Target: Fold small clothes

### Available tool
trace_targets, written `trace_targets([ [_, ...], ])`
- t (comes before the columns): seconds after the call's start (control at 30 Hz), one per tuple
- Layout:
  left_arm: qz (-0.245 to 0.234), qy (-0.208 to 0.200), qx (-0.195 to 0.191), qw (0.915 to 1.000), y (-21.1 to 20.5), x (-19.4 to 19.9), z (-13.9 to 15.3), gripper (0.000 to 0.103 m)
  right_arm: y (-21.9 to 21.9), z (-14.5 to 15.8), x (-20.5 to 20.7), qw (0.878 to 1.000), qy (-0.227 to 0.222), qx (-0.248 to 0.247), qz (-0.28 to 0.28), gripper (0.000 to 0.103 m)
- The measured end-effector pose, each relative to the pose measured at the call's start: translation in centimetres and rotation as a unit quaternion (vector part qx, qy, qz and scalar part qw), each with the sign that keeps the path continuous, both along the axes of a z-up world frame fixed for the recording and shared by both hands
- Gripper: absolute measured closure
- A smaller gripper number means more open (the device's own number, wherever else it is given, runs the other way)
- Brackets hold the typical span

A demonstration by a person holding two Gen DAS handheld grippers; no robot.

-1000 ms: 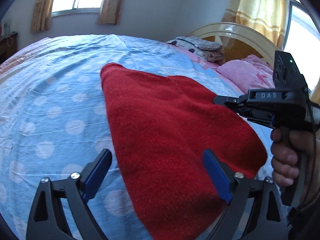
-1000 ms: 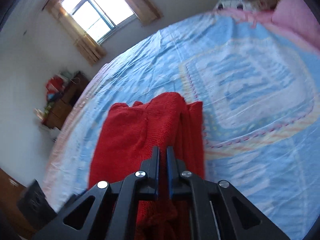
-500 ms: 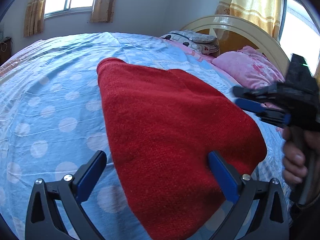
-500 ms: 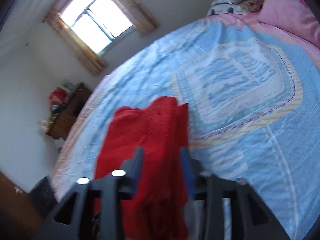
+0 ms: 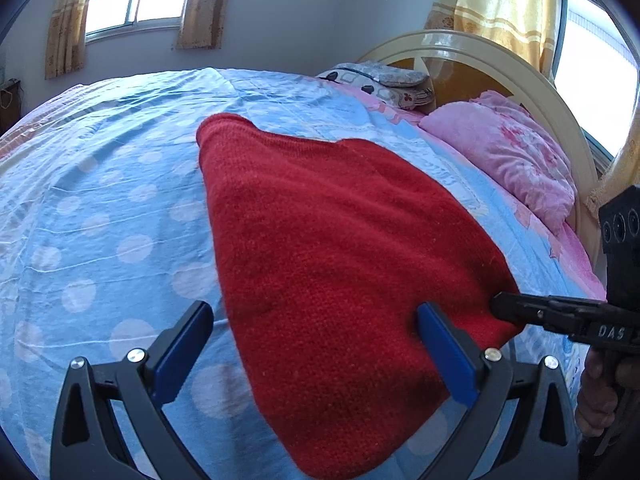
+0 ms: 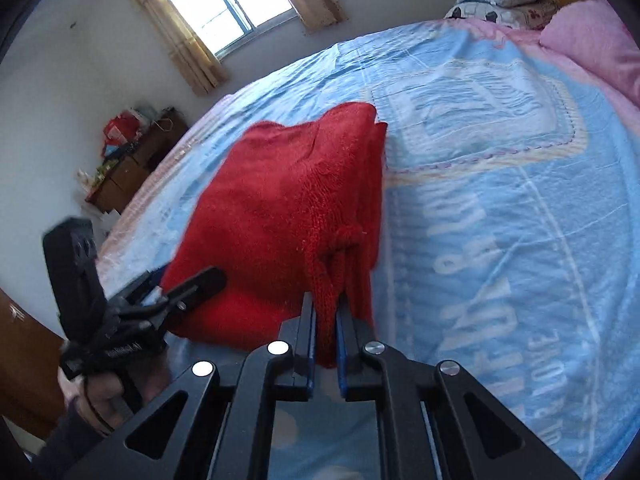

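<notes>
My right tongs [image 6: 324, 320] have just clamped the red sweater [image 5: 340, 248] corner; my left tongs [image 5: 316, 344] gape, straddling its near edge on the bed [image 5: 100, 200]. Next, I judge: fold across.

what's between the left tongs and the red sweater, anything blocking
Nothing visible. The open left tongs already straddle the near edge of the red sweater, with only blue bedsheet beside it. The right tongs pinch a fold at its other corner.

Sweater [image 5: 328, 248] lies on bed [image 5: 100, 208], pillows [image 5: 508, 152] behind it, left claw [image 5: 316, 356] astride near edge.
</notes>
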State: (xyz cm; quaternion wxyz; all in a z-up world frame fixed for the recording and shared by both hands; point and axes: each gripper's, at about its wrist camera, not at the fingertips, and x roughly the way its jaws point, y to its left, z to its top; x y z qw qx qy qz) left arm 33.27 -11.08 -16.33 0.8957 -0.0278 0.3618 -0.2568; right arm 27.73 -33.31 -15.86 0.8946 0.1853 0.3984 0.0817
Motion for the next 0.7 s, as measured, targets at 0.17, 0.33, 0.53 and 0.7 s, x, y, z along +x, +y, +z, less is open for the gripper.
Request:
trace_targets([
  [0.17,0.002,0.010,0.013,0.9999,-0.4,0.3,-0.2,0.000,-0.7,-0.5,1.0,1.000,0.010,0.015,-0.006,0.096],
  [0.33,0.000,0.012,0.017,0.9998,-0.5,0.3,-0.3,0.000,-0.3,-0.3,0.8,1.000,0.013,-0.002,0.000,0.096],
  [0.53,0.001,0.014,0.018,0.9997,-0.5,0.3,-0.4,0.000,-0.5,1.5,0.7,1.000,-0.007,-0.021,0.001,0.084],
  [0.7,0.001,0.023,0.009,0.9997,-0.3,0.6,-0.5,0.000,0.7,5.9,1.1,0.995,-0.092,-0.038,0.000,0.082],
])
